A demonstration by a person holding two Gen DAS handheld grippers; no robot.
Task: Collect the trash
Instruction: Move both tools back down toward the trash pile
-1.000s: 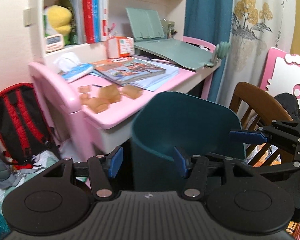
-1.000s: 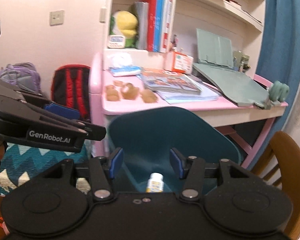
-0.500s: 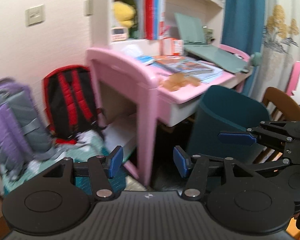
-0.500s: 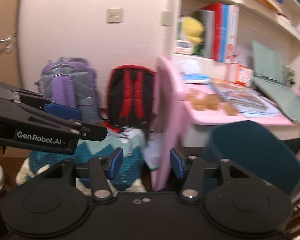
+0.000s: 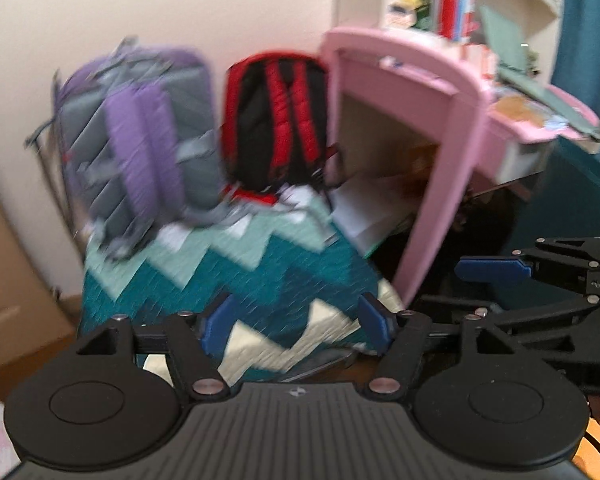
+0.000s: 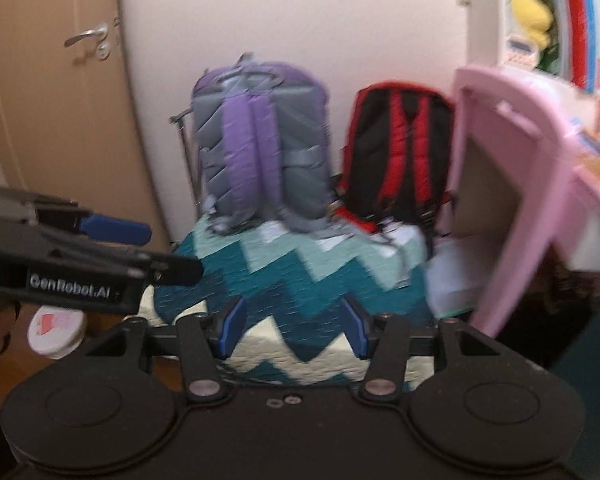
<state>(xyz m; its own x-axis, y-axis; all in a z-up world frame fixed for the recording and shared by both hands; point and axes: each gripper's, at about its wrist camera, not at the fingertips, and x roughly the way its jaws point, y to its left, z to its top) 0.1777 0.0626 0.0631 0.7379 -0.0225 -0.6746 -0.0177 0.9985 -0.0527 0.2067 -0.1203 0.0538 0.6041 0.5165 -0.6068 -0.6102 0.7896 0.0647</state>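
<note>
Bedroom floor, zigzag rug (image 6: 300,280); left tongs (image 5: 296,320) marked "GenRobot.AI".

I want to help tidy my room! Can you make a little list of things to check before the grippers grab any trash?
1. Left hand-held gripper empty, jaws opening: ok.
2. Right hand-held gripper empty, jaws apart: ok.
3. Trash target picked out on the zigzag blanket: cannot tell, pictures blurred.
4. White bin on the floor within view: ok.
5. Purple backpack and red backpack clear of the grippers: ok.
</note>
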